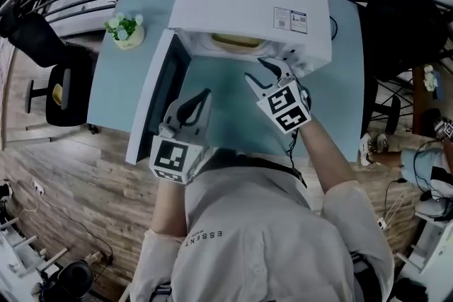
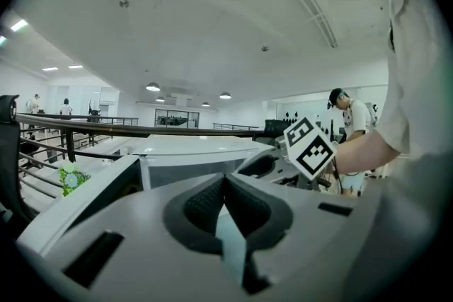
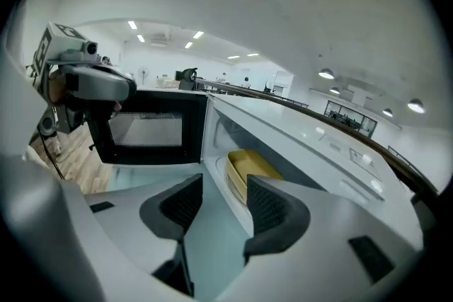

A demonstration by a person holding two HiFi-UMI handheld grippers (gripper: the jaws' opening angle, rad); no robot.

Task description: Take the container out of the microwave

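Observation:
The white microwave (image 1: 248, 3) stands on the pale blue table (image 1: 226, 117), its door (image 1: 159, 92) swung open to the left. A yellow container (image 1: 237, 41) sits inside the cavity; in the right gripper view the container (image 3: 251, 165) lies just beyond the jaws. My right gripper (image 1: 263, 71) is open and empty at the cavity's mouth, short of the container; its jaws (image 3: 223, 198) frame the container's near edge. My left gripper (image 1: 204, 95) hovers over the table in front of the door, shut with nothing in it (image 2: 225, 184).
A small potted plant (image 1: 126, 30) sits on the table's far left corner. The dark-windowed door (image 3: 145, 127) stands to the left of the right gripper. A black chair (image 1: 53, 92) is left of the table and a seated person (image 1: 417, 159) at the right.

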